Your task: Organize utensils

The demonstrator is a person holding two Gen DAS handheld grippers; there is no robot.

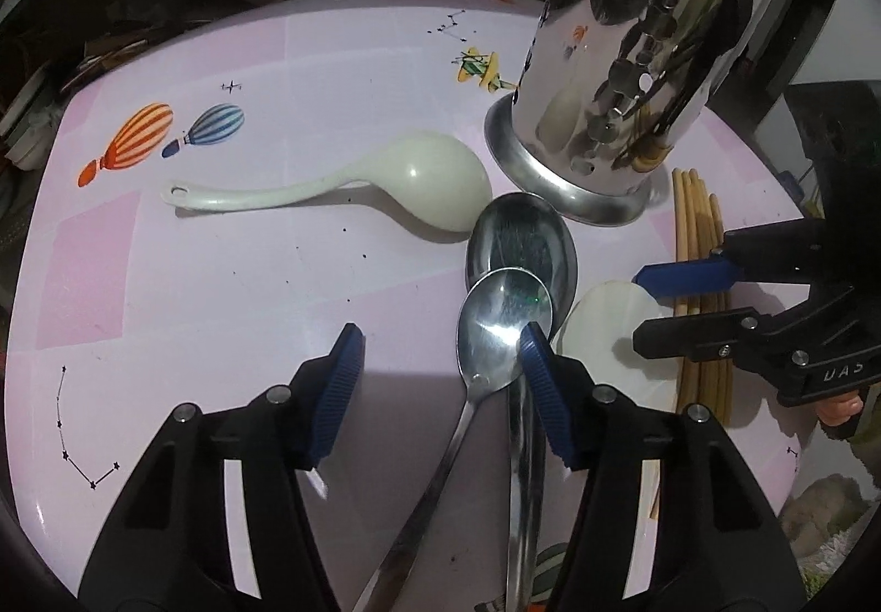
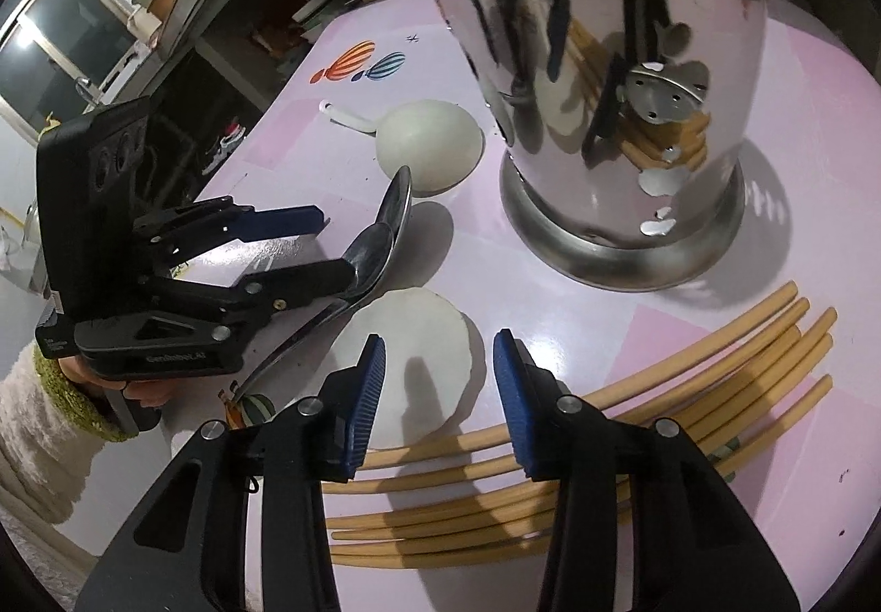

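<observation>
Spoons (image 1: 506, 315) between tilted left claw (image 1: 440, 359)

Mirror-polished steel holder (image 1: 633, 61), glossy metal spoons (image 1: 504, 326), matt white plastic ladle (image 1: 435, 182), smooth pale wooden chopsticks (image 2: 716, 364).

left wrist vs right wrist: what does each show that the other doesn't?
Only the left wrist view: the full white ladle handle, the two metal spoons' bowls face on, and the constellation print.

Only the right wrist view: a fuzzy sleeve behind the left gripper, a window, and the chopsticks fanned out in full.

Both: the steel holder, the ladle bowl, the flat white disc, the balloon prints, and the pink table. Both grippers are open over their targets, the right gripper above disc and chopsticks.
</observation>
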